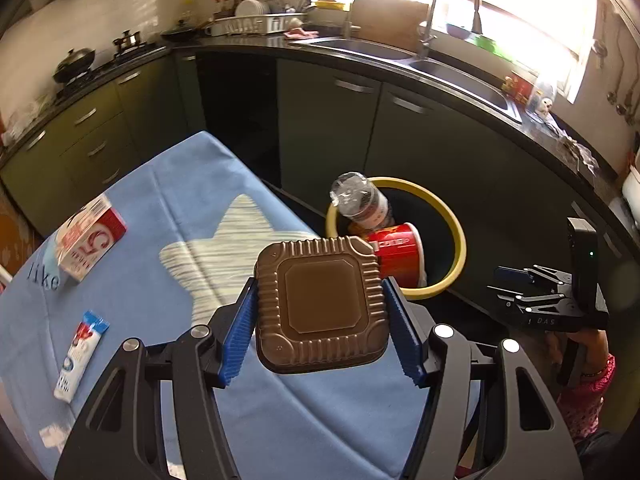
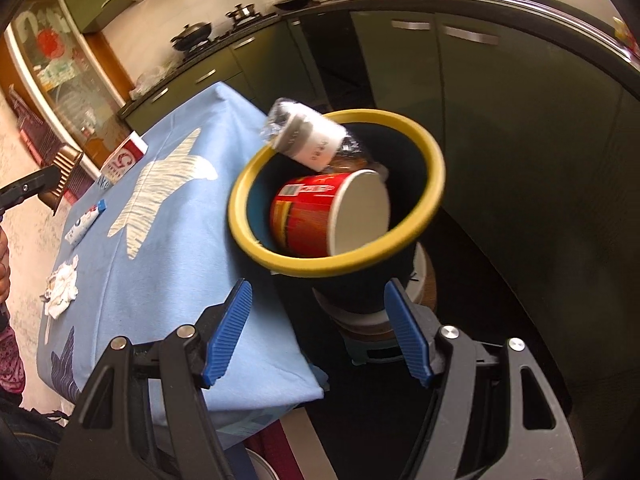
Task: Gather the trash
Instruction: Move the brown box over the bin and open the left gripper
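Observation:
My left gripper [image 1: 322, 306] is shut on a brown ribbed foil tray [image 1: 322, 306], held above the blue tablecloth [image 1: 168, 208] and seen bottom-on. The same foil tray [image 2: 64, 178] shows at the left edge of the right wrist view. Beyond the table's corner stands a dark bin with a yellow rim [image 1: 458, 232] [image 2: 434, 184]. A red paper cup [image 1: 396, 254] [image 2: 320, 212] and a crushed plastic bottle [image 1: 360, 200] [image 2: 306, 138] stick out of it. My right gripper [image 2: 318, 328] is open and empty, hanging near the bin; it also appears as the right gripper [image 1: 516, 284] at the right.
On the cloth lie a red-and-white carton [image 1: 90, 238] [image 2: 122, 162], a blue-and-white wrapper [image 1: 82, 354] [image 2: 86, 224] and a crumpled tissue [image 2: 62, 290]. Dark cabinets [image 1: 420, 140], a counter with a sink [image 1: 460, 76] and a stove with pots [image 1: 76, 64] ring the space.

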The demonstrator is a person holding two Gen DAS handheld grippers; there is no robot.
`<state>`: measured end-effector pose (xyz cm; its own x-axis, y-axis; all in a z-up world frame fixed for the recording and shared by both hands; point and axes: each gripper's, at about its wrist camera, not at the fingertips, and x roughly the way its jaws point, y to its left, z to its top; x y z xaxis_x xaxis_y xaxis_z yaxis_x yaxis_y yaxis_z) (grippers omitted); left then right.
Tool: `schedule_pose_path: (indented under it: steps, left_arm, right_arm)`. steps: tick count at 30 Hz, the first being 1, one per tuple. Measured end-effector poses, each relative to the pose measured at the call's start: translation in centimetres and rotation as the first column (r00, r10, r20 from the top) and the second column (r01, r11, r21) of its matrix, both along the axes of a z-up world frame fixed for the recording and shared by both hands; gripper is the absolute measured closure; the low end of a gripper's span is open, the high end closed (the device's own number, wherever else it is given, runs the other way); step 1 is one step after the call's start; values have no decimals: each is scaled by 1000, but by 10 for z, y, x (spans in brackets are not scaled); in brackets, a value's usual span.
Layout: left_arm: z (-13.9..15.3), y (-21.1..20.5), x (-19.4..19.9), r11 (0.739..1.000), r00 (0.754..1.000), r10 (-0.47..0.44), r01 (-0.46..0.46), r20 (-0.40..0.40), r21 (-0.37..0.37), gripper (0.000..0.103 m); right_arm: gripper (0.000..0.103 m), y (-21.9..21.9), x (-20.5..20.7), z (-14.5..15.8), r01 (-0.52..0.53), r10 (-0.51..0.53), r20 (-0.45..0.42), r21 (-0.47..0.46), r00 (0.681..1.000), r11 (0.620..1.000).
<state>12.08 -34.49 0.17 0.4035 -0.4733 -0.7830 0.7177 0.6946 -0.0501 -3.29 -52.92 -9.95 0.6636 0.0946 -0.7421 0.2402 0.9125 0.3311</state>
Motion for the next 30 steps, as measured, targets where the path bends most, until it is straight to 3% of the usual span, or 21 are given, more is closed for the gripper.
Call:
schedule_pose_path:
  steps: [9, 16, 27, 30]
  left_arm:
    - [-36, -133, 8, 971, 973, -224, 228, -51, 72, 42]
    - [-89, -222, 19, 942, 956, -274, 289, -104, 173, 42]
    - [-124, -279, 24, 921, 954, -286, 301, -93, 248, 40]
    - [-126, -282, 30, 928, 961, -266, 278, -79, 249, 22]
  right_arm:
    - [38, -33, -36, -6, 114, -114, 6, 33, 993, 993]
    - [38, -44, -49, -12, 155, -155, 2, 50, 988, 987]
    - [36, -44, -52, -10, 159, -160, 4, 55, 987, 986]
    - [35, -42, -53, -7, 161, -162, 10, 52, 987, 986]
